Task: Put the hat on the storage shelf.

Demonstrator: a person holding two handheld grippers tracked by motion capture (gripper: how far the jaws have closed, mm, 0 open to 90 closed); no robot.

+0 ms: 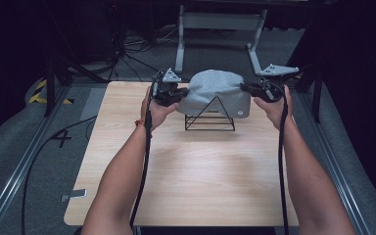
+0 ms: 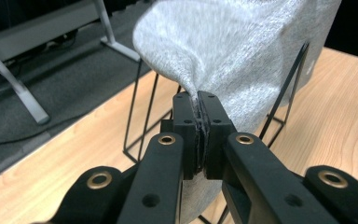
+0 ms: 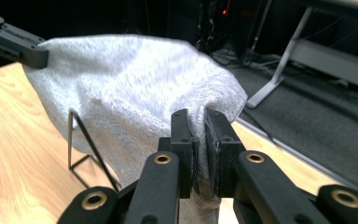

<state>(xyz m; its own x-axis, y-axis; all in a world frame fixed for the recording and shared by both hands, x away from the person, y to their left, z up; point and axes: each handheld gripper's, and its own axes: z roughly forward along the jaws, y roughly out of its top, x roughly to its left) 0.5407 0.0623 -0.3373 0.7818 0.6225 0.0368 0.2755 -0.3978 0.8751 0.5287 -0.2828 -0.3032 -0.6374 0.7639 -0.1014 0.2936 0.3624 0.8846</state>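
1. My left gripper (image 1: 169,93) pinches the left edge of the grey fabric cover (image 1: 215,93); in the left gripper view my jaws are closed tight on a gathered fold of that cloth (image 2: 200,100), which fans out upward from the pinch.
2. My right gripper (image 1: 264,90) grips the opposite edge; in the right gripper view my jaws clamp a thicker bunch of the cloth (image 3: 200,116), with a narrow gap showing between them where the fabric sits.
3. The grey fabric cover lies draped over a black wire stand (image 1: 210,120), toward the far middle of the wooden table (image 1: 191,186). A small round mark shows near its lower right corner.
4. The relation that matters: the cloth stretches straight between my two sets of jaws, its long axis running left to right across the table, and the stand sits directly under it. Both hands are about equally near, one at each end.
5. I judge the coming move goes either up to clear the stand's triangular peak or down to seat the cover.
6. Room: the near half of the table is open wood; the far edge lies just behind the stand, so there is little room beyond it.
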